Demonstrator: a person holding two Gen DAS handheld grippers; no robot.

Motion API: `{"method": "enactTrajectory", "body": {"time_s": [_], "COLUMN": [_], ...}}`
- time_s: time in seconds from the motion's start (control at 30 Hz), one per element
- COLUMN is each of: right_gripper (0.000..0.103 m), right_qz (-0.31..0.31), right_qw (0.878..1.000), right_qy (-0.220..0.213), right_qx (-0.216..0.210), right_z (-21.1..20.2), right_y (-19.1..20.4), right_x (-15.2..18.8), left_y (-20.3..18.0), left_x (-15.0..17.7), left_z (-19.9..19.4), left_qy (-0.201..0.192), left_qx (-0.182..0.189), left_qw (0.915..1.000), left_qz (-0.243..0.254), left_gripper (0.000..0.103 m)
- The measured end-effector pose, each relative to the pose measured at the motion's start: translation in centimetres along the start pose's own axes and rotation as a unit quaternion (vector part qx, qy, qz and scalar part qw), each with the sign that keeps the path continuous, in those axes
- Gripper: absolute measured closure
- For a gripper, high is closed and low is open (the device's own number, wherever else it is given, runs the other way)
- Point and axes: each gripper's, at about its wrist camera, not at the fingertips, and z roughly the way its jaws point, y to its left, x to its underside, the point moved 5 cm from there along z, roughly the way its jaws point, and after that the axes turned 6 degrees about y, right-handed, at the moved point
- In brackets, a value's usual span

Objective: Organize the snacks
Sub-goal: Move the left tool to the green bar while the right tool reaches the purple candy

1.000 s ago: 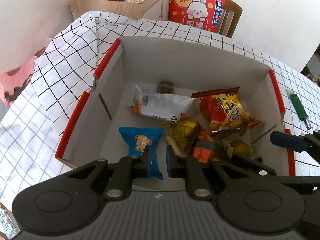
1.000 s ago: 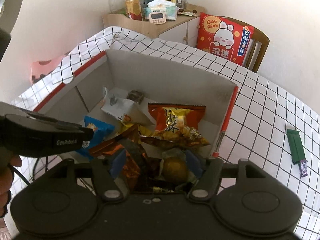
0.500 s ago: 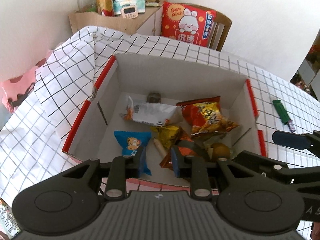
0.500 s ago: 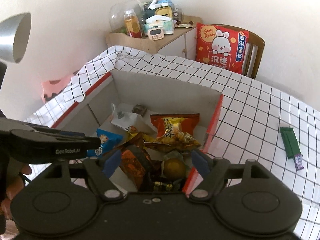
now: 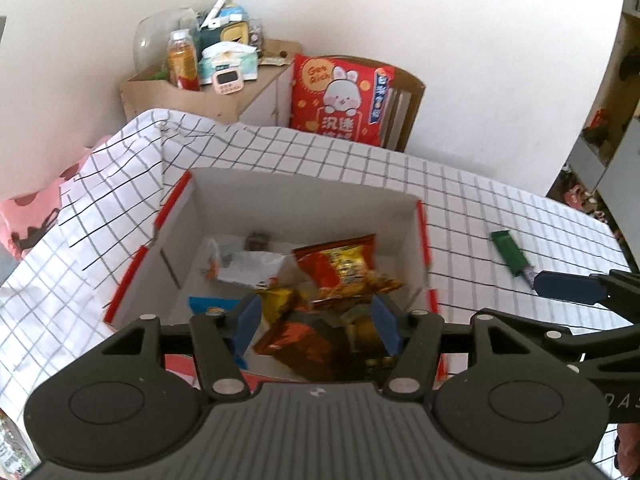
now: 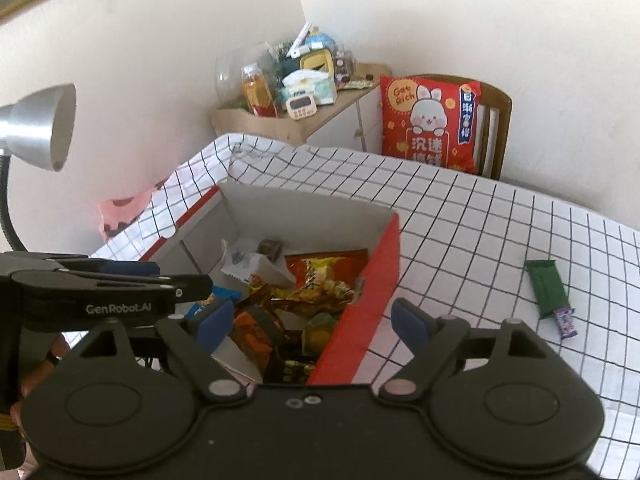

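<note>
Hovering above the near edge of the cardboard box (image 5: 304,196), the left gripper (image 5: 318,320) has its jaws opening, with nothing pressed between the blue pads; the snack pile only shows through the gap from below. Inside the box lie a red-and-yellow chip bag (image 5: 344,268) toward the right wall, a white packet (image 5: 248,266) behind it toward the left, a blue packet (image 5: 212,304) at the near left, an orange-brown wrapper (image 5: 300,336) near the front, and a small dark piece (image 5: 258,240) against the far wall. The right gripper (image 6: 312,320) hangs over the box's near right corner, straddling its red side wall (image 6: 360,320); its jaws are also opening, wide apart and holding nothing. Outside the box, well to its right on the checked worktop (image 6: 480,232), lies a green bar (image 6: 546,288) with a small purple-wrapped piece (image 6: 566,322) touching its near end, well clear of both grippers. Beyond the box's far side stand a chair with a red rabbit cushion (image 6: 430,120) and a cluttered wooden cabinet (image 6: 288,124). A silver lamp (image 6: 38,126) stands left of the box.
</note>
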Motion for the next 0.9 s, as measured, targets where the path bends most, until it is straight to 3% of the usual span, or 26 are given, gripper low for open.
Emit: {"method": "enactTrajectory", "body": {"time_s": [0.1,0.37,0.5,0.6,0.9], "right_gripper": [0.012,0.009,0.001,0.0,0.0], "right_qz": [0.001,-0.006,0.005,0.018,0.064], "right_qw": [1.0,1.0,0.999,0.998,0.995], "right_qy": [-0.01,-0.028,-0.047,-0.054,-0.044], "right_qx": [-0.001,0.007,-0.005,-0.009,0.056], "right_z": [-1.3,-4.2,-5.7,-6.5,-6.7], "right_y": [-1.1,-4.2,-6.5,-8.6,-16.6], "right_x": [0.2,1.5,2.2,2.5,2.2], "left_y": [-1.5,-5.7,-8.0,-10.0,-16.0], "left_x": [0.2,0.9,1.2,1.3,1.4], "left_z": [-0.4,-0.4,-0.4,0.0,3.1], "left_qy": [-0.006,-0.011,-0.024,-0.027,0.005], "left_qx": [0.002,0.021,0.022,0.029,0.037], "left_qw": [1.0,0.9996,0.9993,0.9988,0.9981], "left_qz": [0.006,0.012,0.017,0.028,0.049], "left_gripper": [0.04,0.034,0.028,0.027,0.027]}}
